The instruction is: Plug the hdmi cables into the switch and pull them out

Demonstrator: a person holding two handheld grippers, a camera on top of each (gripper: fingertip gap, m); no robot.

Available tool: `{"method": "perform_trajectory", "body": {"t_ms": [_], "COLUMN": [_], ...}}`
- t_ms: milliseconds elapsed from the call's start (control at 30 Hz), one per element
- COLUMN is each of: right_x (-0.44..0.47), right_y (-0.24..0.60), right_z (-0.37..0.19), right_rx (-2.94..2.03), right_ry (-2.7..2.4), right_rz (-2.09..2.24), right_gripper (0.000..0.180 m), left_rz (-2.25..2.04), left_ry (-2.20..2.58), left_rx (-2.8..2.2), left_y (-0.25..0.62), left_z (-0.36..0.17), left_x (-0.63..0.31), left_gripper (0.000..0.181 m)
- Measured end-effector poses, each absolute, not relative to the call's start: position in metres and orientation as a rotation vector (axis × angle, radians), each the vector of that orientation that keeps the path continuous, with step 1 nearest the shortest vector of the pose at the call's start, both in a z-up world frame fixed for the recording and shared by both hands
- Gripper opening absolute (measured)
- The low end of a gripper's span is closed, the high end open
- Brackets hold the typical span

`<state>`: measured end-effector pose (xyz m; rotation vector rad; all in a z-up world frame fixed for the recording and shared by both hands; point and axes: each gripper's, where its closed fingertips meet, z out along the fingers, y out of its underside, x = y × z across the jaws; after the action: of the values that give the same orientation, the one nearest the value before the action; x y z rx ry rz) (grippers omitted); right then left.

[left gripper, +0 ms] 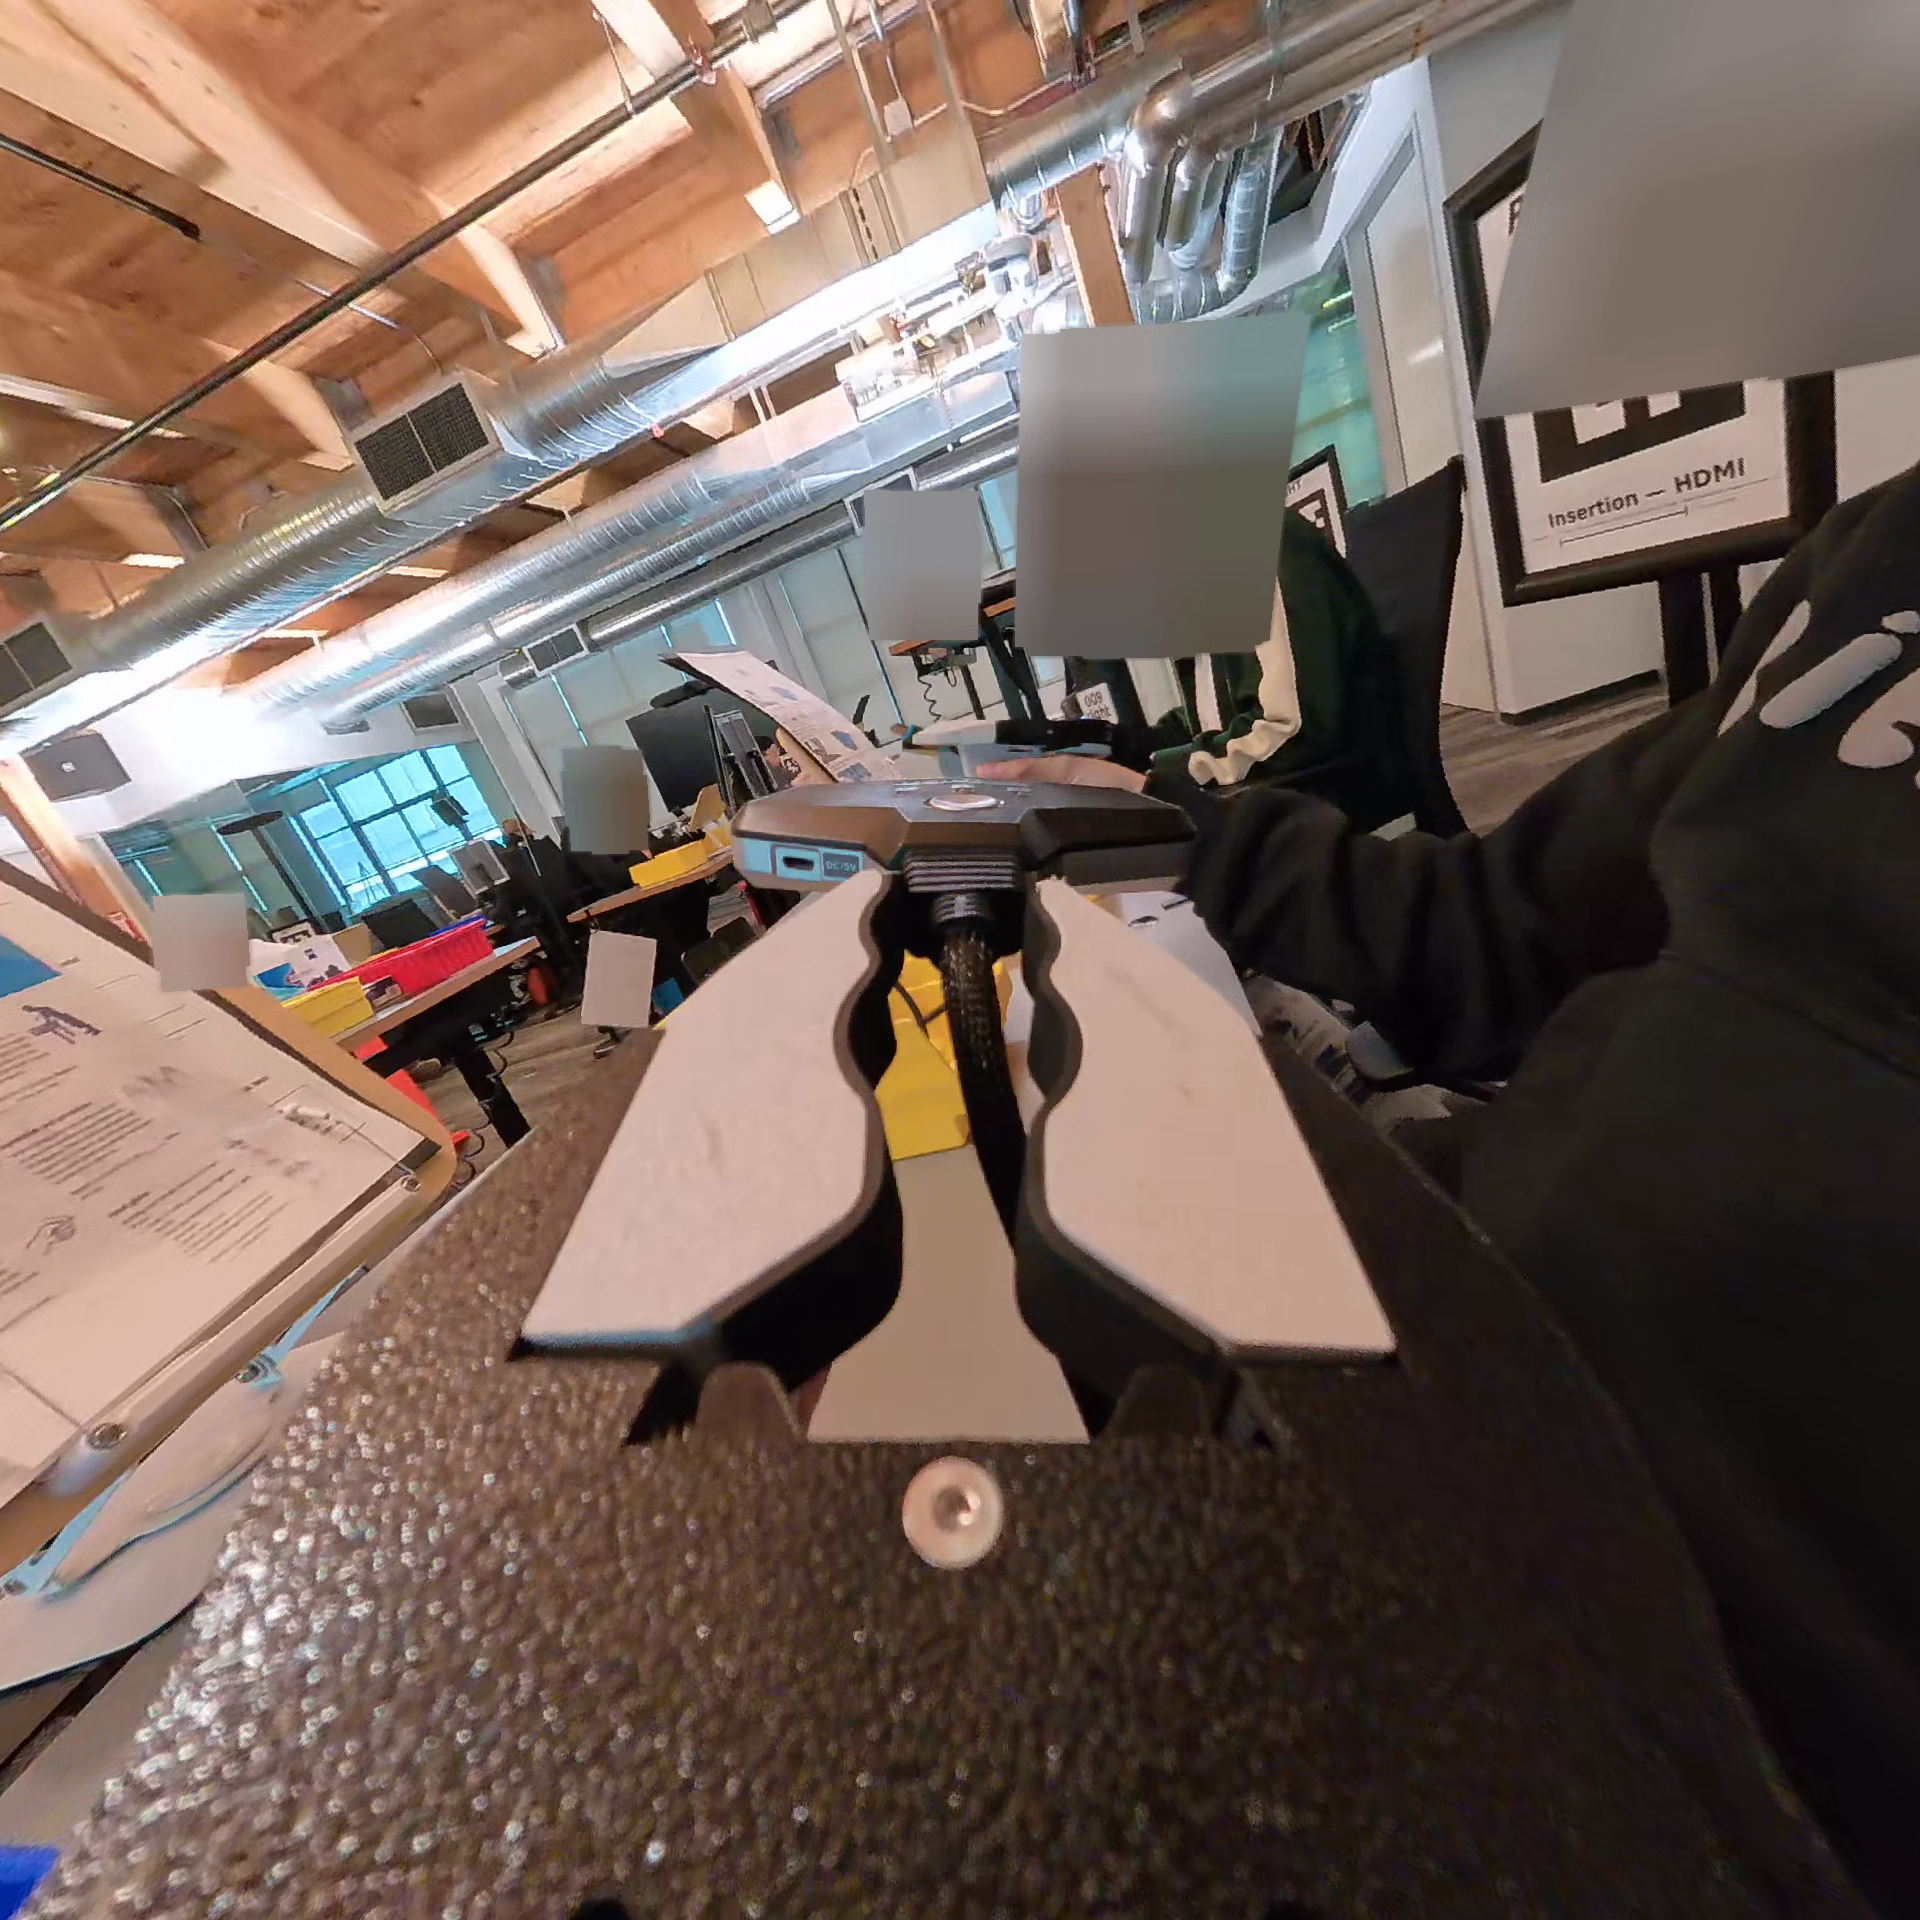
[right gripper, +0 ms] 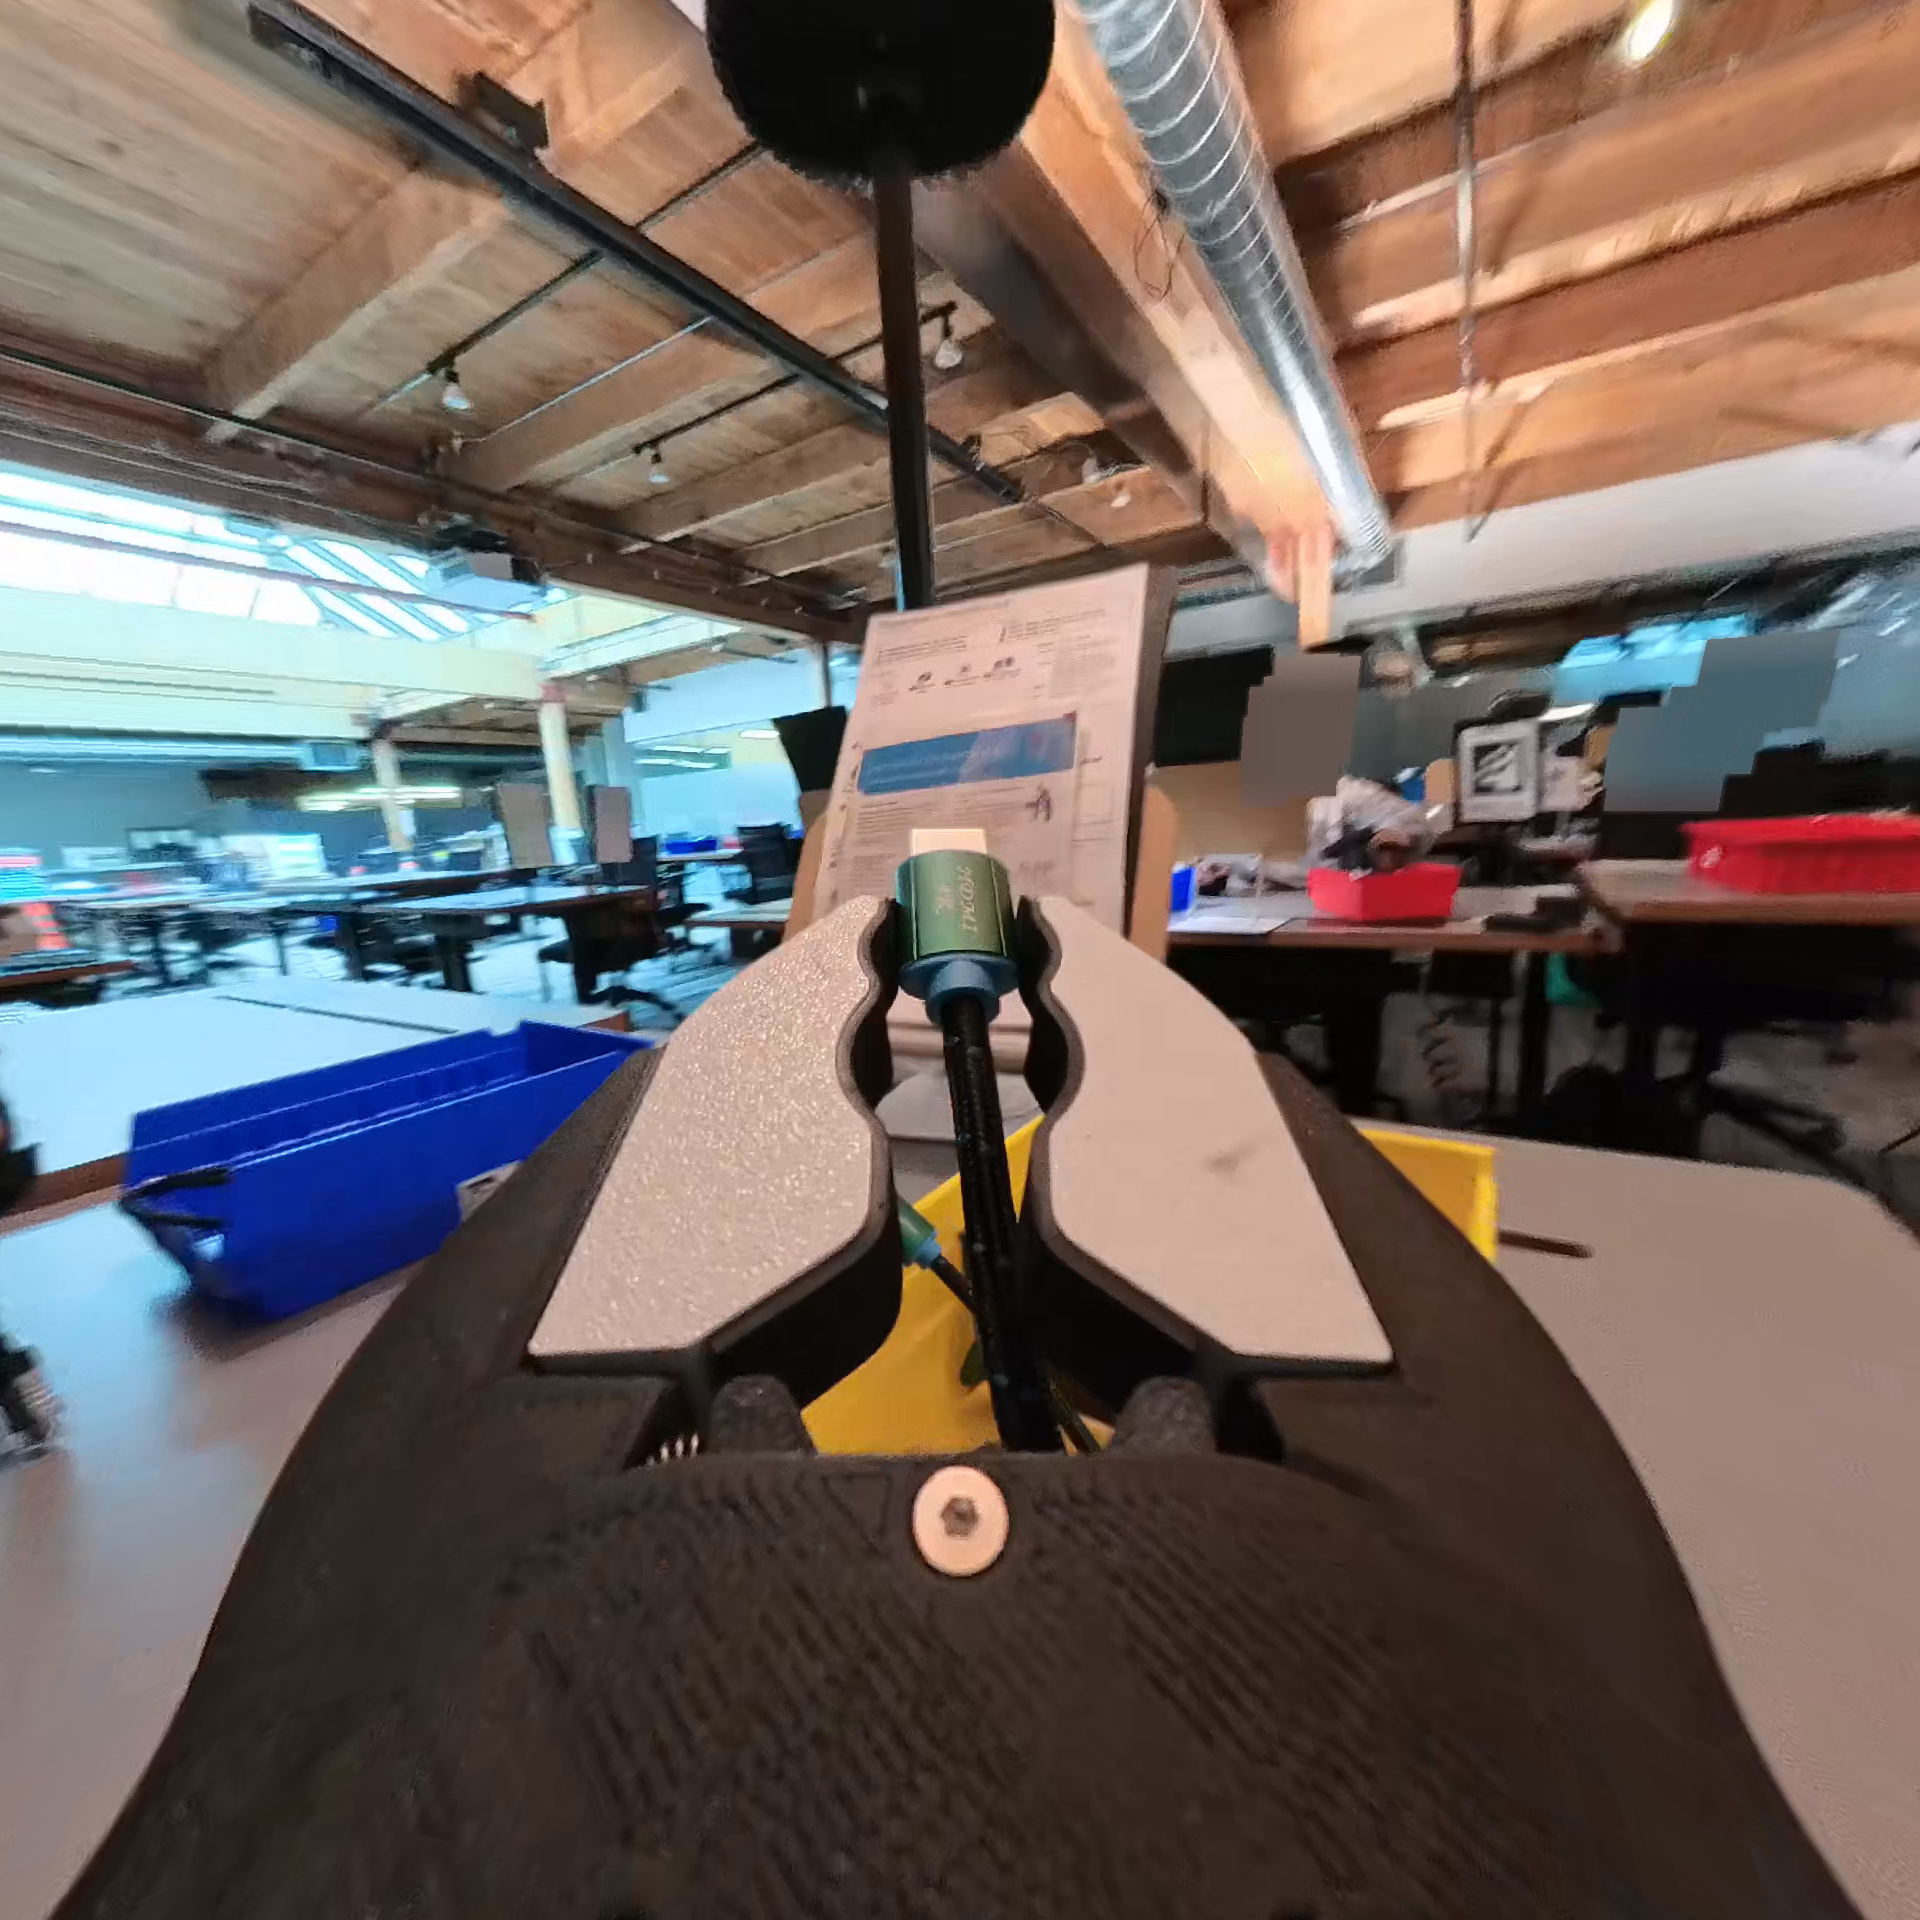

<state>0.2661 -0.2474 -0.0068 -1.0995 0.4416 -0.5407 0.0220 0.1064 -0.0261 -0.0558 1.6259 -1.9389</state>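
In the left wrist view my left gripper point(left gripper: 961, 896) is shut on the ribbed collar where a black braided cable point(left gripper: 982, 1039) enters the black HDMI switch point(left gripper: 961, 821). The switch is held up in the air, flat, with its top button facing up. In the right wrist view my right gripper point(right gripper: 956, 920) is shut on a green metal HDMI plug point(right gripper: 954, 894). Its silver tip point(right gripper: 948, 840) points forward past the fingertips, and its black braided cable point(right gripper: 982, 1143) runs back between the fingers. The switch does not show in the right wrist view.
A yellow bin point(right gripper: 1434, 1184) sits on the grey table point(right gripper: 1714, 1351) under the right gripper, with a blue bin point(right gripper: 343, 1164) to its left. An instruction board point(right gripper: 987, 769) stands ahead. A person's black sleeve point(left gripper: 1455, 935) reaches in close on the right of the switch.
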Motion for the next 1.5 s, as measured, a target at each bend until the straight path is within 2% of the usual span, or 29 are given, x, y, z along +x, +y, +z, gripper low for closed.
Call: {"method": "perform_trajectory", "body": {"t_ms": [200, 500, 633, 767, 1033, 1333, 1500], "right_x": [0.285, 0.334, 0.335, 0.333, 0.297, 0.286, 0.274], "right_y": [-0.206, -0.153, -0.139, -0.131, -0.139, -0.142, -0.152], "right_z": [-0.029, -0.112, -0.151, -0.167, -0.161, -0.171, -0.151], "right_rx": [-1.325, -2.040, -2.245, -2.344, -2.525, -2.536, -2.486], "right_ry": [0.330, 0.173, 0.129, 0.047, -0.259, -0.308, -0.232], "right_rz": [-0.536, -0.497, -0.466, -0.535, -0.667, -0.693, -0.742], "right_gripper": [0.022, 0.022, 0.023, 0.030, 0.050, 0.045, 0.048], "left_rz": [-1.964, -1.973, -1.977, -1.974, -1.990, -1.990, -2.008], "left_ry": [1.636, 1.633, 1.632, 1.635, 1.634, 1.643, 1.628], "left_rx": [-0.069, -0.072, -0.071, -0.070, -0.064, -0.057, -0.056], "left_y": [0.102, 0.104, 0.104, 0.103, 0.102, 0.100, 0.102], "left_z": [-0.030, -0.030, -0.031, -0.031, -0.032, -0.033, -0.032], "left_x": [0.027, 0.027, 0.026, 0.026, 0.026, 0.025, 0.025], "left_gripper": [0.022, 0.022, 0.022, 0.022, 0.022, 0.022, 0.022]}}
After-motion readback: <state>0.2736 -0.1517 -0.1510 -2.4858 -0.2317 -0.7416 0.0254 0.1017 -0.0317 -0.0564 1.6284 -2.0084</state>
